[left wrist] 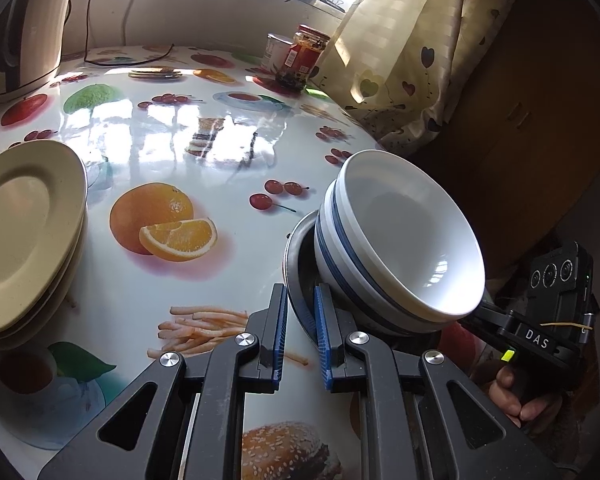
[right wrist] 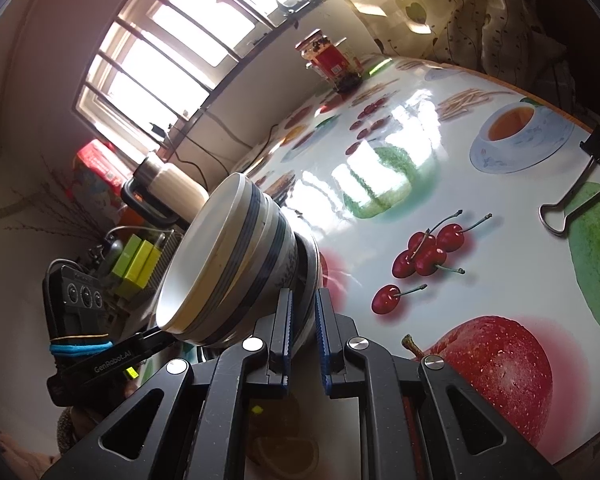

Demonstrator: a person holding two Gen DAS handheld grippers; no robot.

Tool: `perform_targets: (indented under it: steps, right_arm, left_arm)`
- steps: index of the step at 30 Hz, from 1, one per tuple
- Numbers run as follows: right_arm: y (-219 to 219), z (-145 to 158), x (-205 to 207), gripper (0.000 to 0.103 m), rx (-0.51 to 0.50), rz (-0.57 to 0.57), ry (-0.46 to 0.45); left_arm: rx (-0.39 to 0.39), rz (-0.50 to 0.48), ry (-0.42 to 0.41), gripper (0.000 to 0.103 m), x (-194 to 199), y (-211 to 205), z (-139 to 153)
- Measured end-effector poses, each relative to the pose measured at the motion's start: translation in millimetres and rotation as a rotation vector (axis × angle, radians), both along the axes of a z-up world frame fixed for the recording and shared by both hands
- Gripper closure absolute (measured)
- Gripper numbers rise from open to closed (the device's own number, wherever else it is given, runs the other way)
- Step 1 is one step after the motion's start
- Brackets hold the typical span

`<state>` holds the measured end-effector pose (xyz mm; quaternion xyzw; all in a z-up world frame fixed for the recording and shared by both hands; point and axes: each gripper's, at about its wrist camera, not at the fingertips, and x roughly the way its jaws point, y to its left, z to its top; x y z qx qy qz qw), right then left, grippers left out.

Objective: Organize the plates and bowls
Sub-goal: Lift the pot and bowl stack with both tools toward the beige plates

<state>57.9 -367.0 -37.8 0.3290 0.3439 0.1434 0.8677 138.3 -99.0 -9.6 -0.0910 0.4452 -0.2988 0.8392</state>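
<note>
A stack of white bowls with blue bands (left wrist: 404, 240) sits nested in a steel bowl (left wrist: 298, 264), all tilted above the table. My left gripper (left wrist: 302, 322) is shut on the steel bowl's rim. In the right wrist view the same stack (right wrist: 236, 260) is tilted, and my right gripper (right wrist: 304, 312) is shut on the steel bowl's opposite rim (right wrist: 312, 264). A stack of beige plates (left wrist: 28, 236) rests on the table at the left of the left wrist view.
The table (left wrist: 204, 152) has a glossy fruit-print cover. Two jars (left wrist: 300, 56) stand at the far edge by a curtain (left wrist: 404, 52). A kettle (left wrist: 32, 40) stands far left. A binder clip (right wrist: 572, 200) grips the table edge.
</note>
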Motion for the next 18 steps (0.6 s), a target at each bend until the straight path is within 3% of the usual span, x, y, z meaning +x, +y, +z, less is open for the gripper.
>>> perform_targets:
  steps: [18]
  right_arm:
    - [-4.7,-0.5,6.5,0.091,0.015,0.005,-0.009]
  left_arm:
    - [0.019,0.013,-0.013,0.089,3.6,-2.2,7.4]
